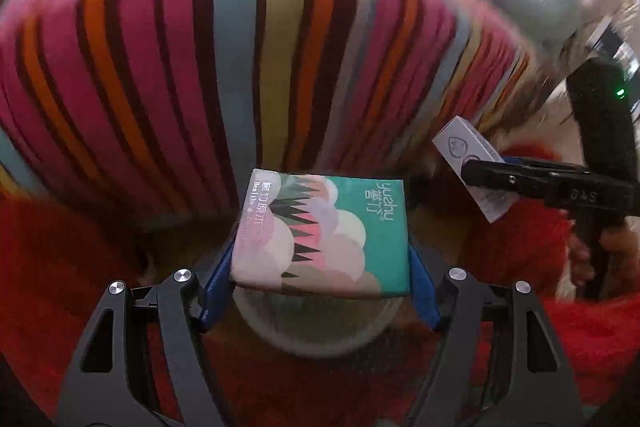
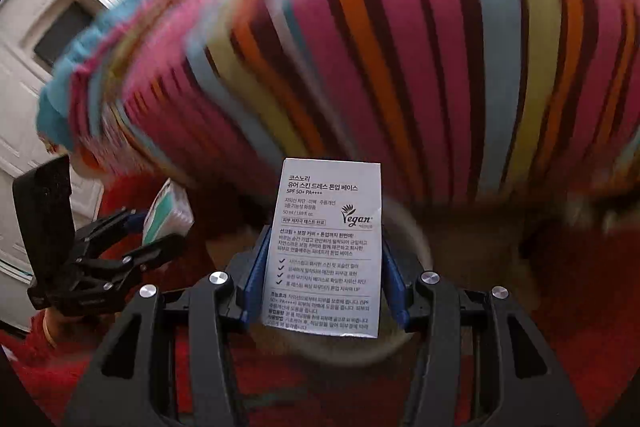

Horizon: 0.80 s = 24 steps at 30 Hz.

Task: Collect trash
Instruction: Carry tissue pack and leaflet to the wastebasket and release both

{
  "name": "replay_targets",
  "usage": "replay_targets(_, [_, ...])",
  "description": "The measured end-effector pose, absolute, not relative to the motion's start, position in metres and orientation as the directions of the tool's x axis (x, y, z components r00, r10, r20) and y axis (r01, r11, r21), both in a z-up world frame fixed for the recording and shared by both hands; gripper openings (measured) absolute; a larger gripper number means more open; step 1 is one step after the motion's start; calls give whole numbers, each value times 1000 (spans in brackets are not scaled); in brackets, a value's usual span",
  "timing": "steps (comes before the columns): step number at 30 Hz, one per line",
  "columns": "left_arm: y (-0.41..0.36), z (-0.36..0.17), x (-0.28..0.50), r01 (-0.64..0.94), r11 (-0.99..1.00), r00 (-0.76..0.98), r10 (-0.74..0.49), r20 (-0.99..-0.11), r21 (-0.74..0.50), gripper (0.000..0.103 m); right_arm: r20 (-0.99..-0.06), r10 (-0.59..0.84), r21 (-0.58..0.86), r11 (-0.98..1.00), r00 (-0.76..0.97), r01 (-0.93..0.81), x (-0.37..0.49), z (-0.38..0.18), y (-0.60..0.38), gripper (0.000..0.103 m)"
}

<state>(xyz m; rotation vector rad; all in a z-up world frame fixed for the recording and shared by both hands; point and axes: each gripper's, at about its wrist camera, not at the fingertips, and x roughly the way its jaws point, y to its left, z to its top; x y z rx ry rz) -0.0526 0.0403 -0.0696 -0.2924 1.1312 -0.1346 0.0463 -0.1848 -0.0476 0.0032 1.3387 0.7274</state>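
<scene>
Teal, glossy soft tissue packet (image 1: 324, 235) sits clamped in the left gripper (image 1: 320, 259); the right gripper (image 2: 322, 267) pinches a white printed cardboard carton (image 2: 326, 247); both hang over a blurred round bin rim (image 1: 316, 341); releasing off-centre could drop either onto the red fluffy rug (image 1: 540, 247).

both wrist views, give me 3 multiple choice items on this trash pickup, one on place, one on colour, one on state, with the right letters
1. Where is the striped cover relative to the held items?
A. behind them
B. wrapped round them
C. absent

2. What is the main colour of the tissue pack?
A. black
B. teal green
C. orange

3. What is the right gripper doing?
A. hanging open and empty
B. shut on the tissue pack
C. shut on the white carton

Answers:
1 A, stripes fill the background beyond both items.
2 B, its printed face is teal with pale clouds.
3 C, the blue pads press the carton's sides.
</scene>
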Motion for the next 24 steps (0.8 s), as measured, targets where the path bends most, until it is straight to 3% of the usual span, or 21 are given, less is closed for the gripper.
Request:
replay_targets(4, [27,-115,-36,-44,962,268,-250,-930,-271,71,-895,442,415,785,-52,-460,43,-83,-171,48])
replay_targets(16, [7,-131,-18,41,980,223,-198,-955,-194,72,-909,410,381,758,-67,-530,31,-96,-153,49])
replay_targets(17, [8,-132,-17,36,983,218,-185,-958,-181,72,-910,408,385,761,-75,-522,32,-99,-154,51])
replay_targets(20, [5,-134,-19,33,986,206,-167,-964,-163,80,-915,396,378,784,-72,-491,36,-101,-162,72])
replay_targets(24, [4,-133,-18,38,992,240,-125,-963,-119,90,-919,391,370,805,-54,-464,40,-100,-168,73])
